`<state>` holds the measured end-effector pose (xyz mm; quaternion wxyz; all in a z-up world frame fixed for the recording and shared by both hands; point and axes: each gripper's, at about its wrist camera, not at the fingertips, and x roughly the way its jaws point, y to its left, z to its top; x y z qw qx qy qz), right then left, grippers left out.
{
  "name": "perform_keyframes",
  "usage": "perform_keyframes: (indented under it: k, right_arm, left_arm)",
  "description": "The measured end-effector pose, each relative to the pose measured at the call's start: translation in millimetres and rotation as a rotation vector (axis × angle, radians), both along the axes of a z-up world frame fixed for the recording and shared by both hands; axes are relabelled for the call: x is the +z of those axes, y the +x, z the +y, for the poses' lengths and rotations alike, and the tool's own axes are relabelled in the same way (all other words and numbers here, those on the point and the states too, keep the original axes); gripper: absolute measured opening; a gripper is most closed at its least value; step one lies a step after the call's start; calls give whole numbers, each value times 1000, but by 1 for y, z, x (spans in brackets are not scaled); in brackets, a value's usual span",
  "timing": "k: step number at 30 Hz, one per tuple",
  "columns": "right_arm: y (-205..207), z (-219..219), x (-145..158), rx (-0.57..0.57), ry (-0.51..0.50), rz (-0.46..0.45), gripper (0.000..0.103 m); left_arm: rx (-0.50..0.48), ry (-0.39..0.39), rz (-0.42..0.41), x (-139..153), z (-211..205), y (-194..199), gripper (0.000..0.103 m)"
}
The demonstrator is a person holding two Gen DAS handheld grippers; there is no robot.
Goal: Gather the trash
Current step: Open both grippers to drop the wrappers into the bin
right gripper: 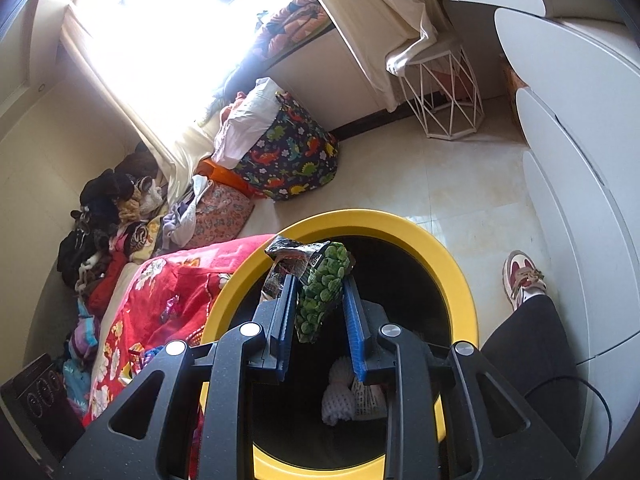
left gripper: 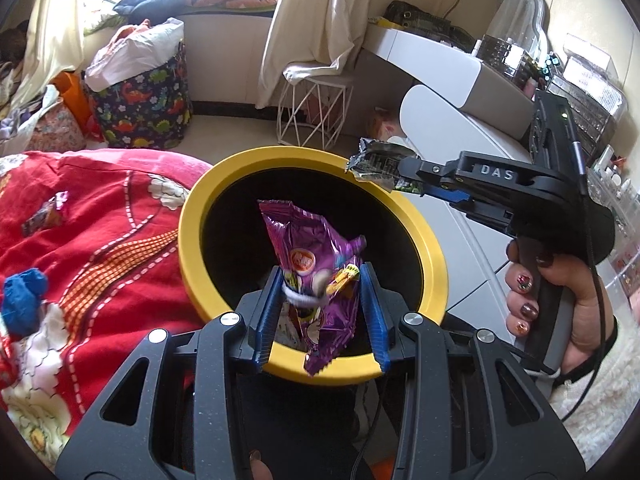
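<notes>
A black bin with a yellow rim (left gripper: pixel 192 216) (right gripper: pixel 460 272) stands beside the bed. My left gripper (left gripper: pixel 320 276) is shut on a crumpled purple snack wrapper (left gripper: pixel 296 240), which hangs over the bin's mouth. My right gripper (left gripper: pixel 400 172) (right gripper: pixel 318 284) is shut on a dark packet printed with green peas (left gripper: pixel 376 164) (right gripper: pixel 328 264). In the left wrist view it sits at the bin's far rim; in its own view it is above the opening. A hand with painted nails (left gripper: pixel 532 292) holds the right gripper's handle. White foam netting and paper (right gripper: pixel 340 396) lie at the bin's bottom.
A red quilt (left gripper: pixel 100 220) left of the bin carries a small wrapper (left gripper: pixel 44 216) and a blue cloth (left gripper: pixel 22 296). A dinosaur-print basket (left gripper: pixel 144 108), a white wire stool (left gripper: pixel 316 108) and a white dresser (left gripper: pixel 460 92) stand around. A person's leg and shoe (right gripper: pixel 524 280) are right of the bin.
</notes>
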<state>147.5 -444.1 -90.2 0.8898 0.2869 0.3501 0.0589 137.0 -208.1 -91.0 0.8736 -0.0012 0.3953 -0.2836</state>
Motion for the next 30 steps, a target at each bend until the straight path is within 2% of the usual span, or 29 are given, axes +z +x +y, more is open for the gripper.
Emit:
perform_keyframes:
  k: [2,3,4,6,9,18,30]
  right_arm:
    - [1,-1,-2,4,10,4,29]
    - [1,-1,-2,3,13,4,33]
    - [1,-1,-2,0,14,5,38]
    - [0,-3,-2,-4,20,0,50]
    - [0,-3,-1,-8,21,-6,55]
    - [-1,11,7,15,-2,-37,69]
    - [-1,32,18,67,-32,-68,71]
  left_arm:
    - [7,4,5,-2,-2,4,35]
    - [13,5,4,-3,-2,5,46]
    - [25,4,-2,-3,-2,5,63]
    - [42,-6,-24,1,0,4,78]
    - [63,-4,-59,6,6,1,91]
    - [140,-7,-100,17,30,-4,92]
    - [238,-30,-129,34,67,-5,92]
